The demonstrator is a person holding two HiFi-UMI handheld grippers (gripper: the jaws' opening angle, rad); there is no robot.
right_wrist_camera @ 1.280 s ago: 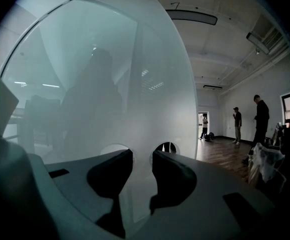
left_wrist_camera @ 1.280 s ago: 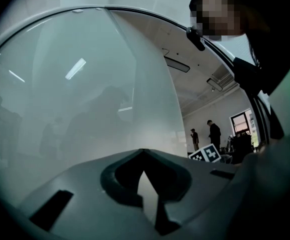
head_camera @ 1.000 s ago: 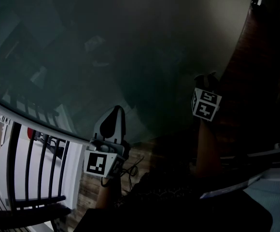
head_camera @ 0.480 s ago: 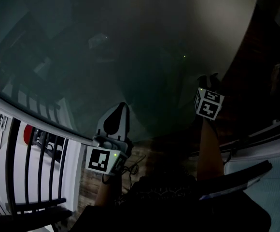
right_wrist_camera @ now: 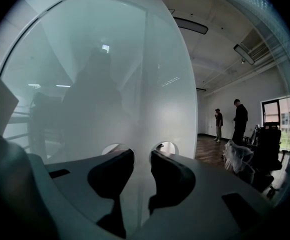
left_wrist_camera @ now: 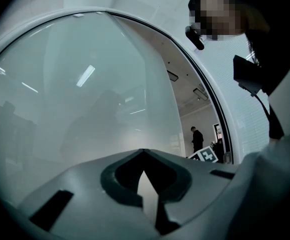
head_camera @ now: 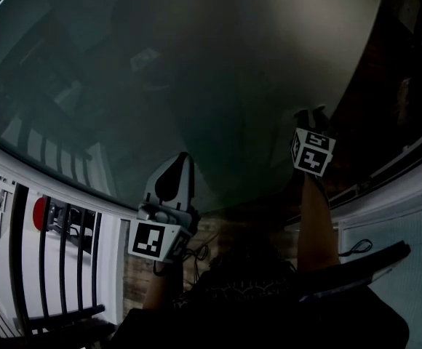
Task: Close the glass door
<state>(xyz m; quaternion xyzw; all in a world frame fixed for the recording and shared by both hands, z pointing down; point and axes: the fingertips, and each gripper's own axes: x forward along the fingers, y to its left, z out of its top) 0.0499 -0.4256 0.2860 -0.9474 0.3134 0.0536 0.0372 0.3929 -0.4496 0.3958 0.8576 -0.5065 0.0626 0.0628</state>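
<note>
Right hand-held gripper (right_wrist_camera: pixel 141 156): its jaws are drawn in to a narrow gap and clamped on the vertical edge of the glass door (right_wrist_camera: pixel 85 84), one pad on each face. The edge runs down deep between them.
Left hand-held gripper (left_wrist_camera: pixel 143 153): its jaws are closed tip to tip with nothing between them. The tips point at the door's frosted face and sit close to it; whether they touch it cannot be told.
Placing of the two: in the head view the left one is low near the middle of the pane, and the right one is higher, at the pane's right-hand edge. They are well apart.
Glass door: a large frosted pane, standing upright, that fills most of the head view above and around both grippers. Dim reflections show in it.
Right marker cube (head_camera: pixel 312 152): sits just below the right jaws, turned at an angle.
Left marker cube (head_camera: pixel 153 240): sits just below the left jaws.
Forearm (head_camera: pixel 314 224): runs from the right cube down toward the bottom of the head view.
Railing (head_camera: pixel 58 260): black upright bars at the lower left of the head view, under the pane's lower border.
Wooden floor (right_wrist_camera: pixel 210 146): dark boards beyond the door's edge, to the right in the right gripper view.
Two people (right_wrist_camera: pixel 240 119): standing on that floor, far across the room.
</note>
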